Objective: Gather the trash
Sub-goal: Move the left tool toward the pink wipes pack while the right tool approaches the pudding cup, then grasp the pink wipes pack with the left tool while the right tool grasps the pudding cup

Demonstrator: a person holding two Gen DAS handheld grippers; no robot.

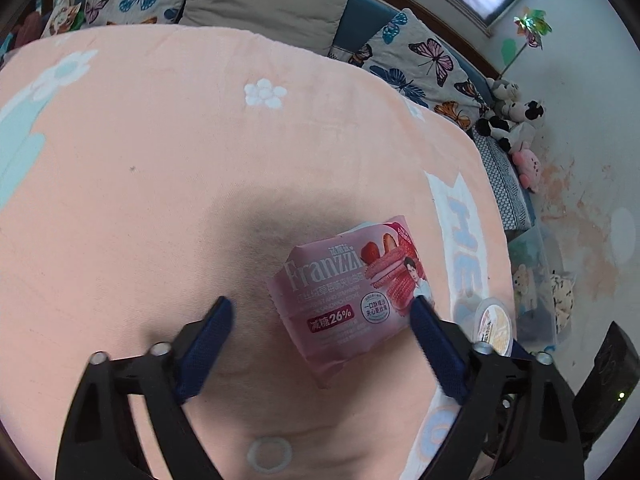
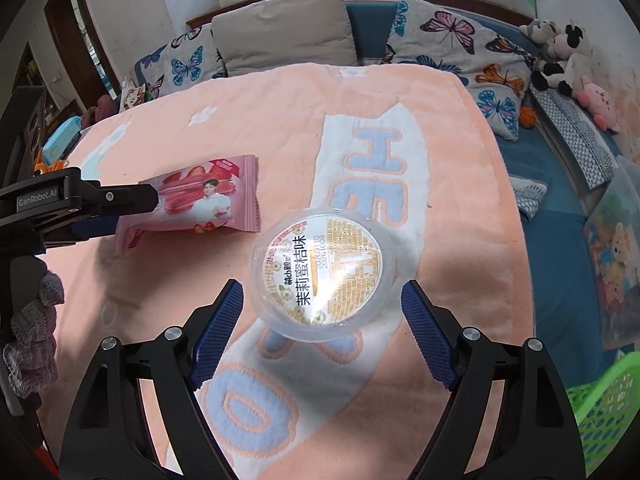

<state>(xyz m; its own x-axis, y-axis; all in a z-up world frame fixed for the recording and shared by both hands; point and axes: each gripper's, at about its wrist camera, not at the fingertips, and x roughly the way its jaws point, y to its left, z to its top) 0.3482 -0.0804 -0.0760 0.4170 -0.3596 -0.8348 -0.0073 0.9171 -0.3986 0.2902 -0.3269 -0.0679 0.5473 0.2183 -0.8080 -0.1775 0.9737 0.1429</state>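
Peach blanket (image 2: 280, 128) covering a bed, cushions behind. My left claw (image 1: 320, 312) stands apart around the pink snack wrapper (image 1: 344, 300), its right pad at the wrapper's edge, not clamped. My right claw (image 2: 322, 300) stands apart astride the clear plastic cup (image 2: 324, 272), pads just beside its rim. Risks, as I judge: the wrapper crumpling out sideways; the smooth cup slipping free on soft fabric.

Pink wrapper (image 1: 352, 300): "Franzzi", "26%"; left tongs (image 2: 132, 216): "GenRobot.AI"; cup lid (image 2: 326, 272): "20260110"
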